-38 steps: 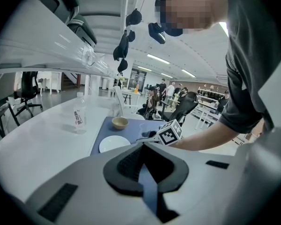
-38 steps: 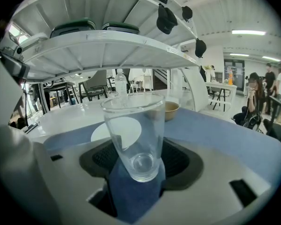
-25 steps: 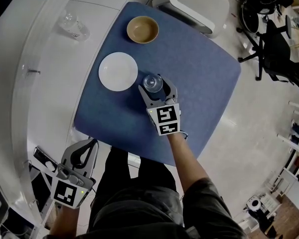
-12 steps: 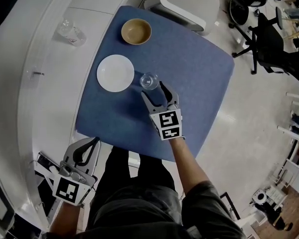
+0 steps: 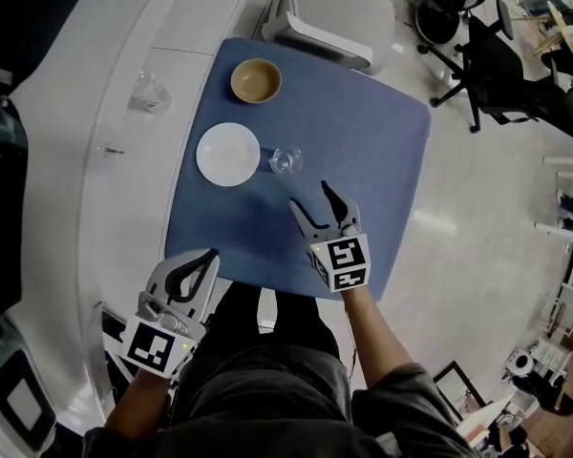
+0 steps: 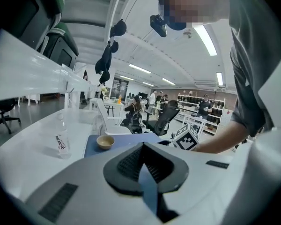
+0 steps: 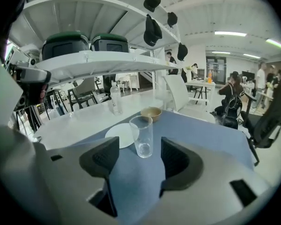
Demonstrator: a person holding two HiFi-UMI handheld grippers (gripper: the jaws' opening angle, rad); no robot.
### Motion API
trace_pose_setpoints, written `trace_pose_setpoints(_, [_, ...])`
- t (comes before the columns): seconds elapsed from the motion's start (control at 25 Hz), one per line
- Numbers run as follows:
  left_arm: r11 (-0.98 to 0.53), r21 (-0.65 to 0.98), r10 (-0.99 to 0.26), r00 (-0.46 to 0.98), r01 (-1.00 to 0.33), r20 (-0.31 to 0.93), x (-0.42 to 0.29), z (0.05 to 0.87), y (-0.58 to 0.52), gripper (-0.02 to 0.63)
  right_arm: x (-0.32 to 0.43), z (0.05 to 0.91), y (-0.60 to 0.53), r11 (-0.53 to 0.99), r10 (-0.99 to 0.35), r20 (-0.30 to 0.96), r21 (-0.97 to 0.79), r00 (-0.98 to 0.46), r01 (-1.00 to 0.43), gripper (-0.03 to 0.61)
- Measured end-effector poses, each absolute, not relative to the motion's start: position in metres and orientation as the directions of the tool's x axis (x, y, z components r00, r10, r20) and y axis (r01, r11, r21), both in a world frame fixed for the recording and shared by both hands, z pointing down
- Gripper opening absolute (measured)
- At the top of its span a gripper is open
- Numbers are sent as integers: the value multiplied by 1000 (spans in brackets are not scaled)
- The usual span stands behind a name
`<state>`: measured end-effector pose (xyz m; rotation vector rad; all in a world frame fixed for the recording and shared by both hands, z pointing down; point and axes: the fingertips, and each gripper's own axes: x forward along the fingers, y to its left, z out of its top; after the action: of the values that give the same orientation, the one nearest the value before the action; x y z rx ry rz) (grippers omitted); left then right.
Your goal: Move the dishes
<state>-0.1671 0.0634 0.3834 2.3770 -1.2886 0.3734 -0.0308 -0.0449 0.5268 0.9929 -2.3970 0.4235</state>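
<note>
**Grippers empty, 3 dishes on the blue mat**

Glass (image 5: 286,160), white plate (image 5: 228,155) and brown bowl (image 5: 256,81) all stood on the blue mat (image 5: 382,151), and neither gripper held any of them. The glass stood upright just right of the plate; whether the 2 touched could not be told. The bowl sat farther off, toward the far left corner of the mat.

The right gripper (image 5: 311,197) hovered over the mat on the near side of the glass, with its jaws wide apart. In the right gripper view the glass stood straight ahead, framed by the 2 pads but well clear of both, so nothing was clamped. The left gripper (image 5: 206,256) hung off the near left edge of the mat with its jaws pressed together on nothing.

By the look of it, this was a pause between handlings, not a carry: the right gripper was lined up on the glass but apart from it.

If the glass was the next dish, the right gripper would need to go forward along its own line until the pads bracketed the wall. It would then need to close gently and lift without tipping the glass or nudging the plate beside it. The plate, lying flat, would instead call for a low pinch on its rim.
</note>
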Motion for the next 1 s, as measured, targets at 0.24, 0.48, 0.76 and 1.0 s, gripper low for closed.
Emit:
trace_pose_setpoints(0.24, [-539, 224, -723, 582, -812, 372, -158, 356, 53, 2, -26, 473, -26, 655, -600, 533, -102, -597, -748, 279])
trace_pose_setpoints(0.48, [-573, 203, -720, 606, -794, 339, -150, 335, 40, 2, -13, 424, -20, 622, -647, 476, -121, -595, -774, 276])
trace_pose_setpoints(0.76, [-597, 128, -744, 606, -792, 280, -140, 310, 18, 2, 9, 371, -21, 612, -693, 406, -107, -596, -784, 264])
trace_pose_setpoints(1.0, [-586, 98, -759, 588, -804, 279, -120, 295, 10, 2, 34, 339, -18, 630, -699, 356, -106, -620, -770, 259])
